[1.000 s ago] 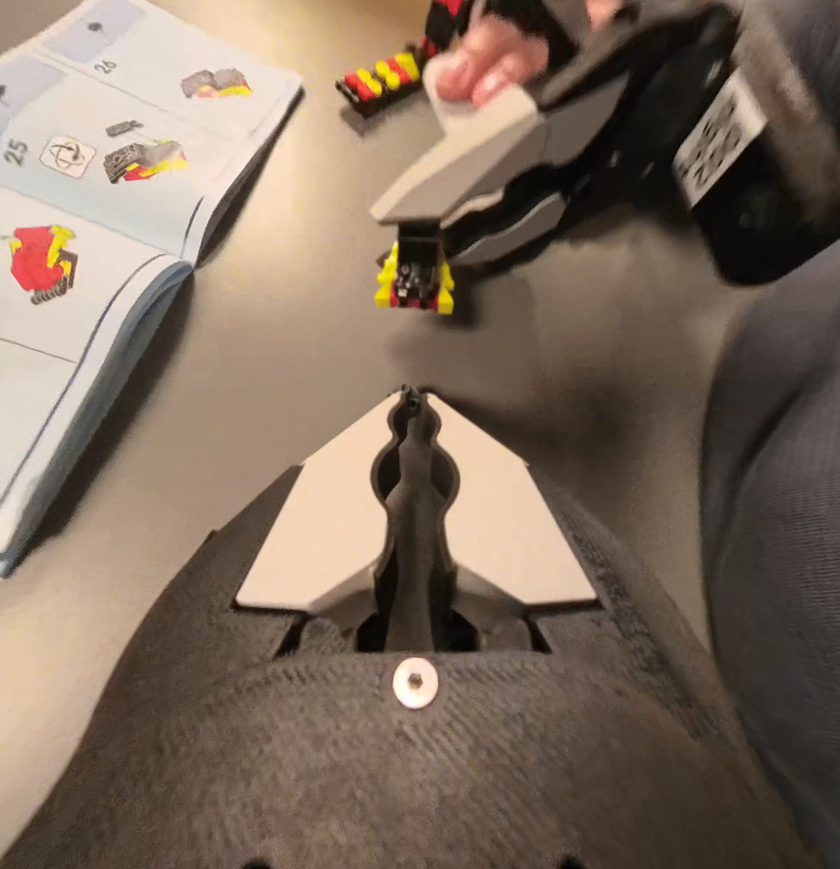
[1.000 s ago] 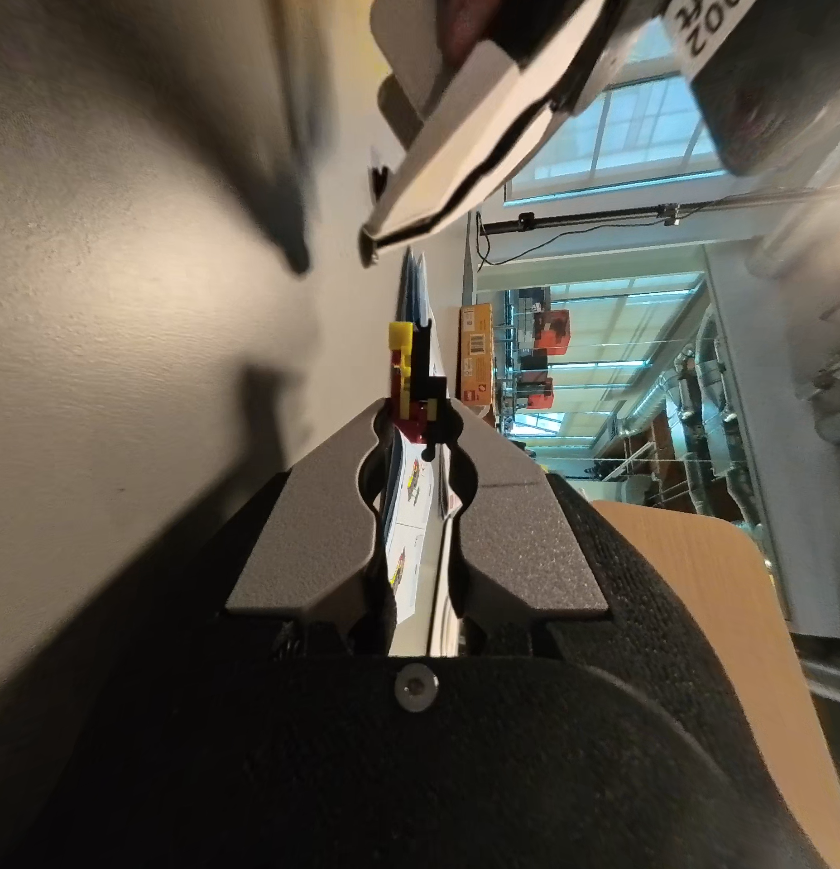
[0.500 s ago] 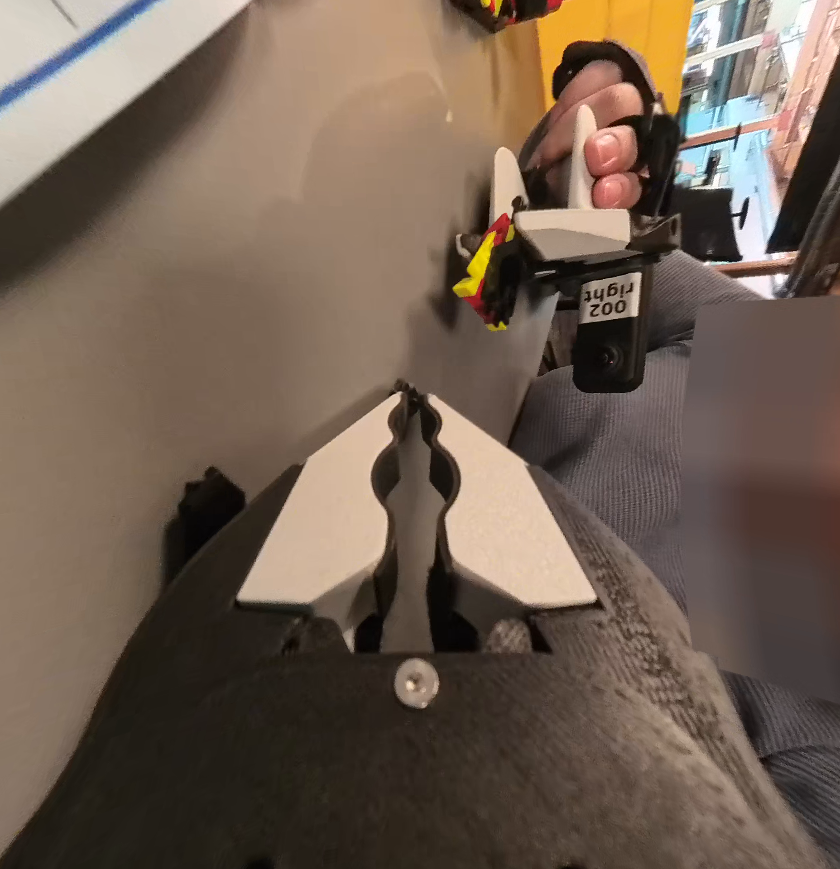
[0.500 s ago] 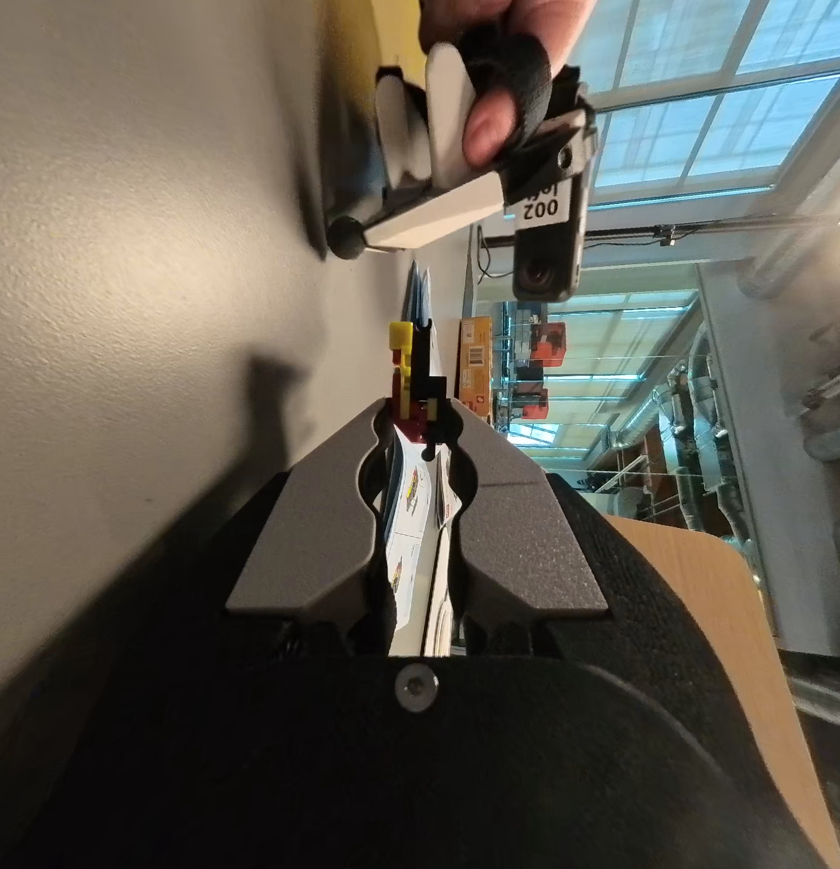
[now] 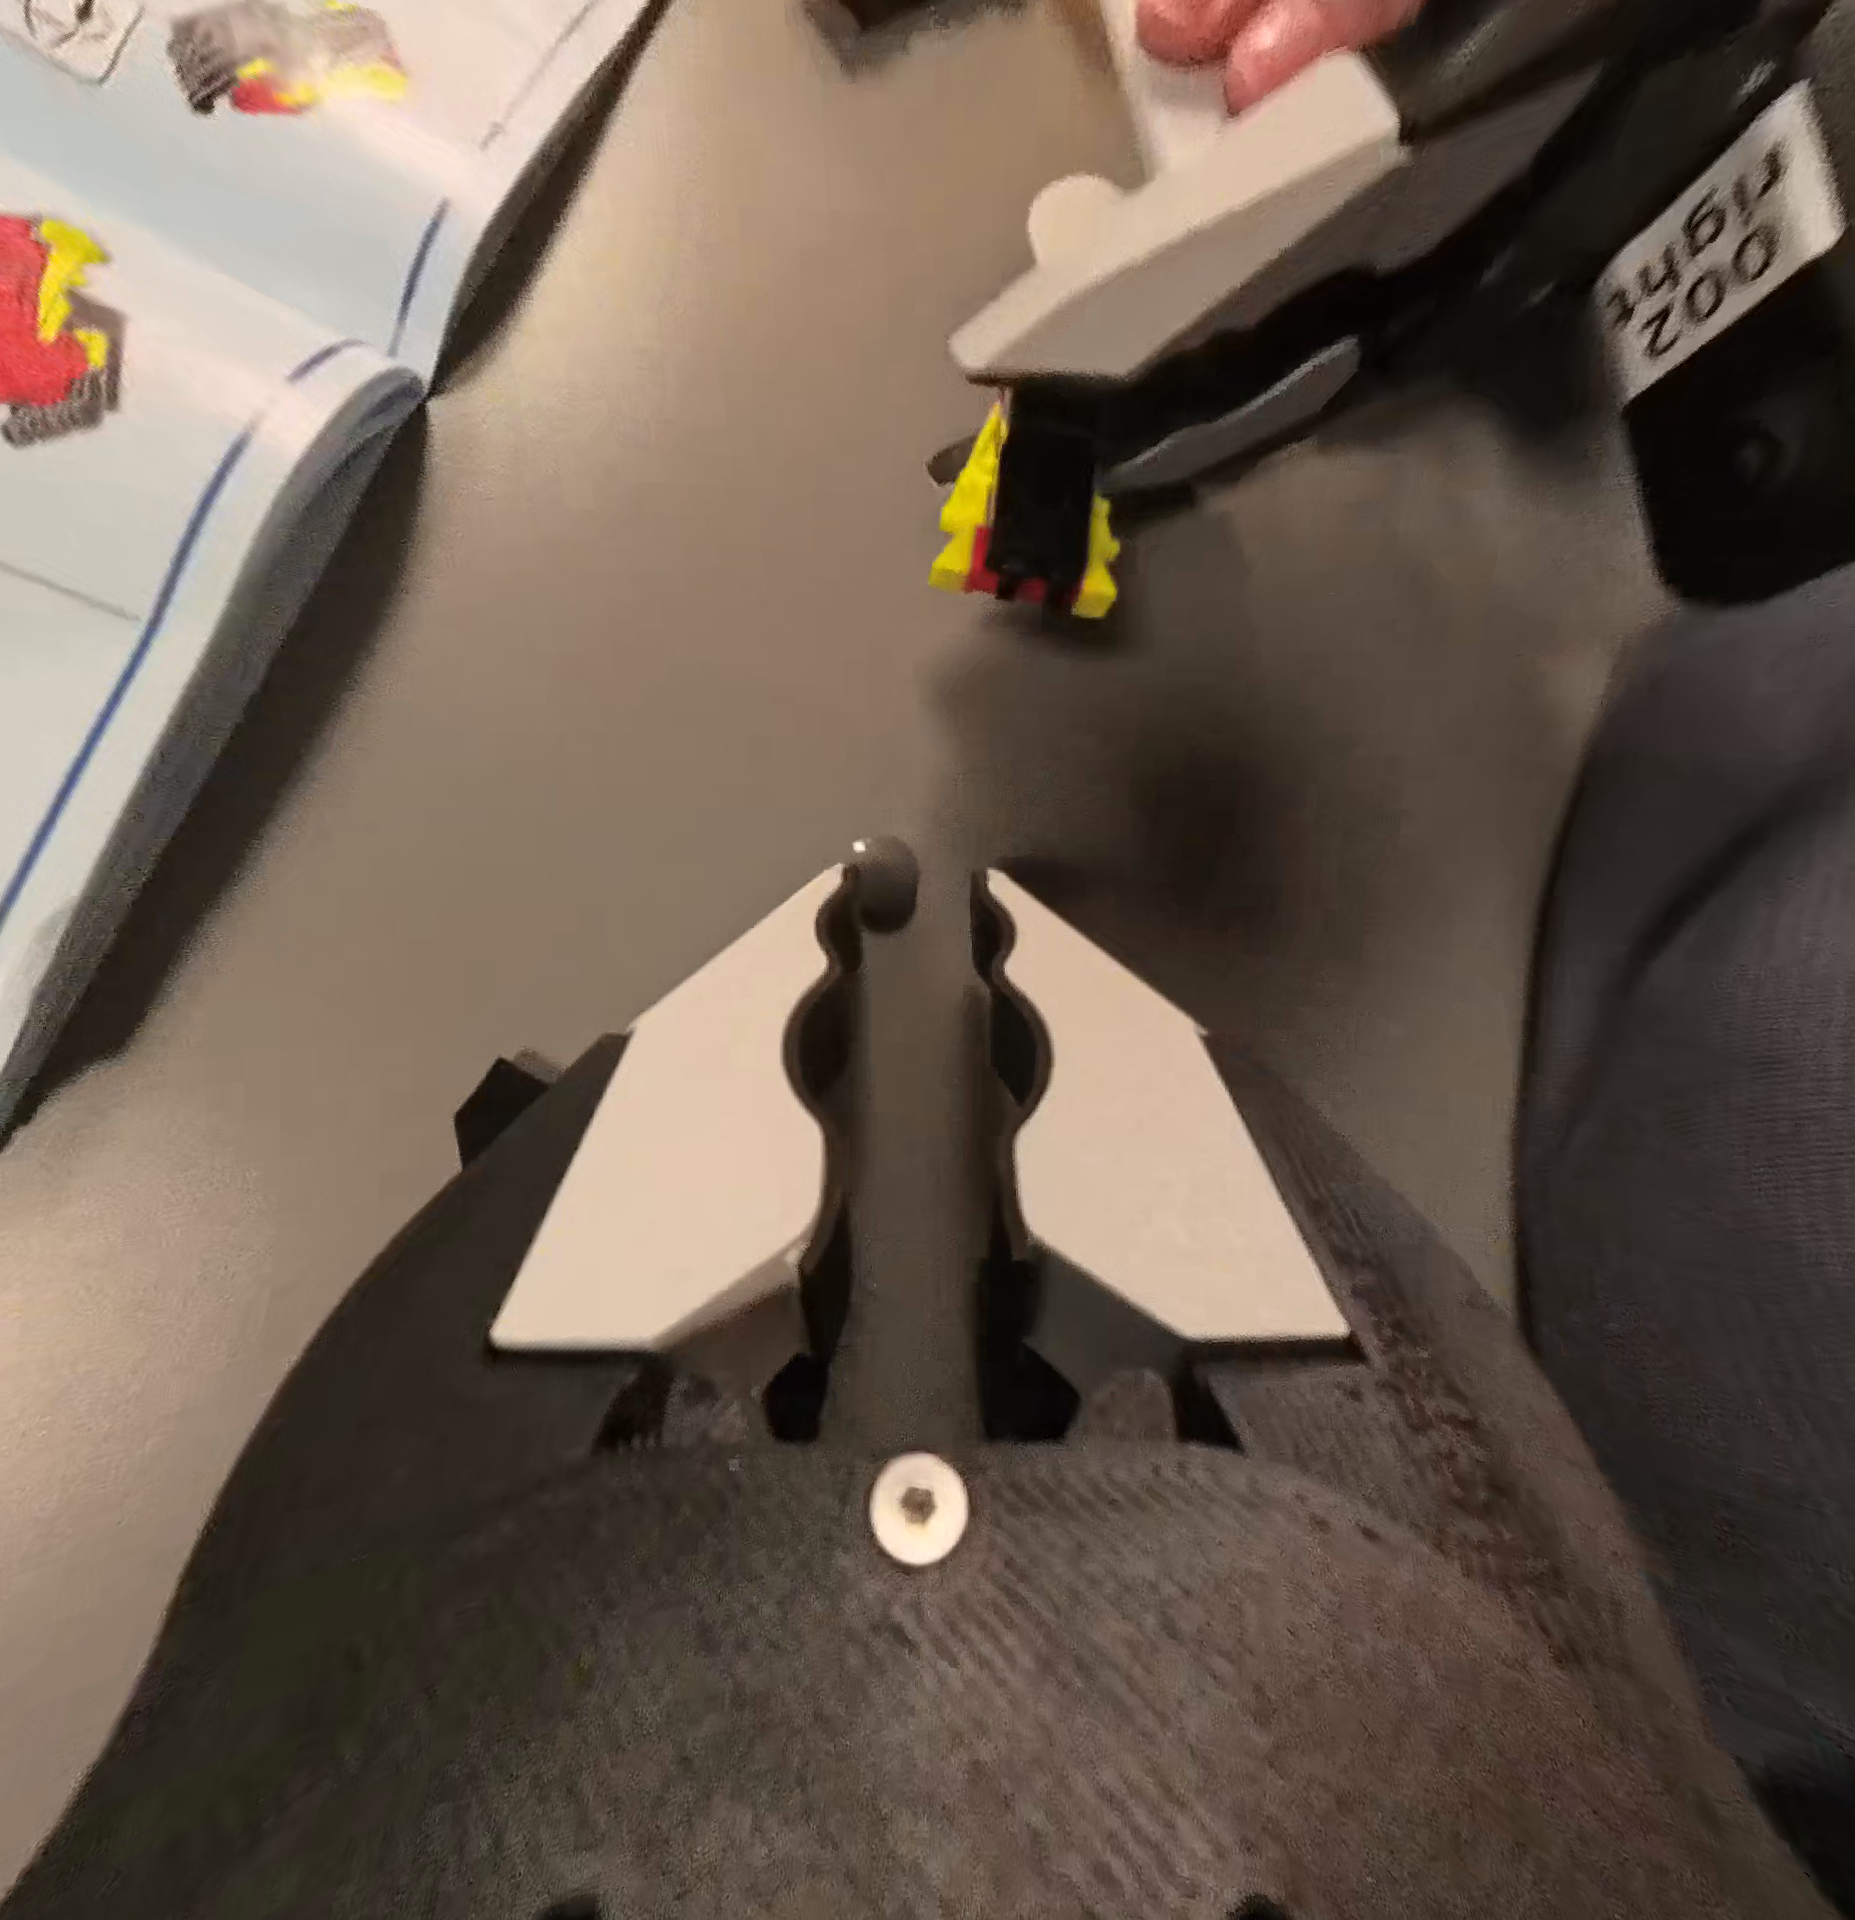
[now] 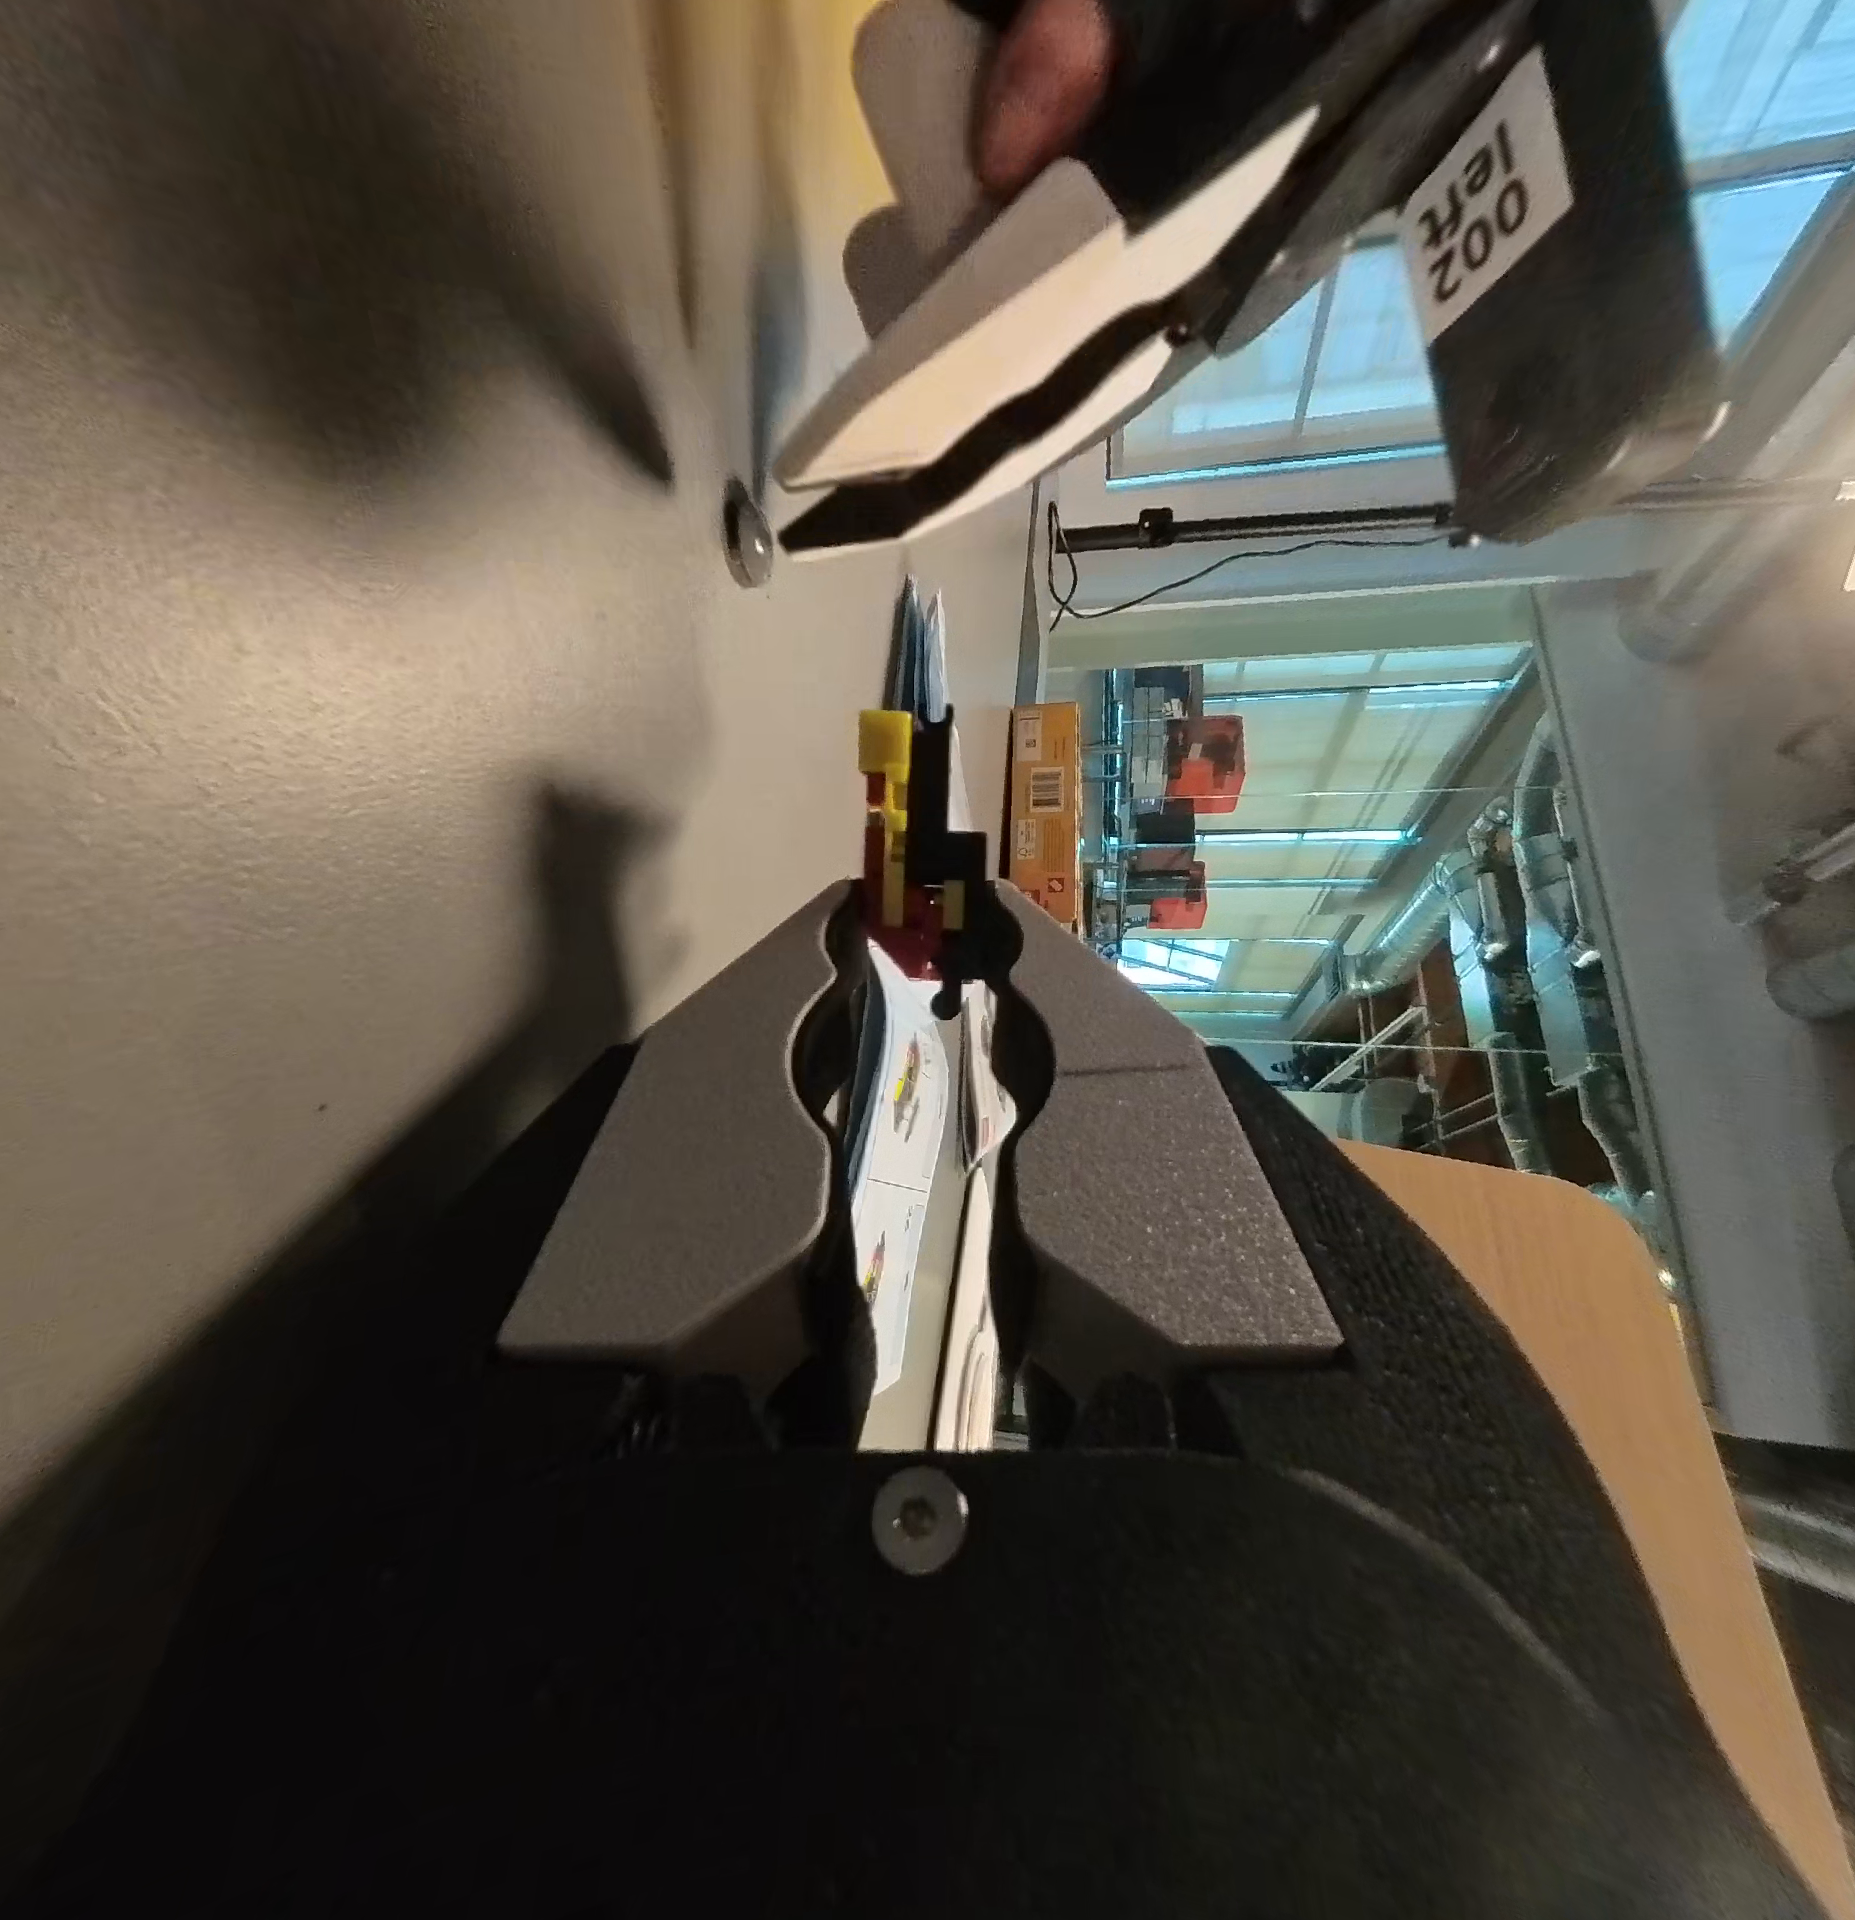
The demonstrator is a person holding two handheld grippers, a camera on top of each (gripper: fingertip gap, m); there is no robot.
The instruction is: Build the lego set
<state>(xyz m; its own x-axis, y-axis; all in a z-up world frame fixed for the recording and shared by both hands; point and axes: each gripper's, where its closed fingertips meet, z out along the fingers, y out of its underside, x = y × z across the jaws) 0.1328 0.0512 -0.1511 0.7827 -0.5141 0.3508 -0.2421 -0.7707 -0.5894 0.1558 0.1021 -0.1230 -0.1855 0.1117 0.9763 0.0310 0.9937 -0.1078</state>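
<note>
My right gripper (image 6: 928,904) is shut on a small red, yellow and black lego assembly (image 6: 918,852) and holds it just above the grey table (image 6: 279,831). In the left wrist view this gripper (image 5: 1048,395) comes in from the upper right with the assembly (image 5: 1027,530) hanging at its tip. My left gripper (image 5: 910,883) is open with a narrow gap. A small dark round piece (image 5: 879,891) sits against its left fingertip, not pinched. In the right wrist view the left gripper (image 6: 788,520) is at the top, with the round piece (image 6: 746,540) at its tip against the table.
An open instruction booklet (image 5: 123,416) lies at the left of the table; it also shows in the right wrist view (image 6: 902,1122). A person's grey trouser leg (image 5: 1733,1039) fills the right side. An orange box (image 6: 1042,810) and a wooden panel (image 6: 1525,1455) stand beyond.
My left gripper was shut on the small dark round piece and has opened. It has swung back down toward the table, close to the right gripper. The right gripper still holds the assembly.
</note>
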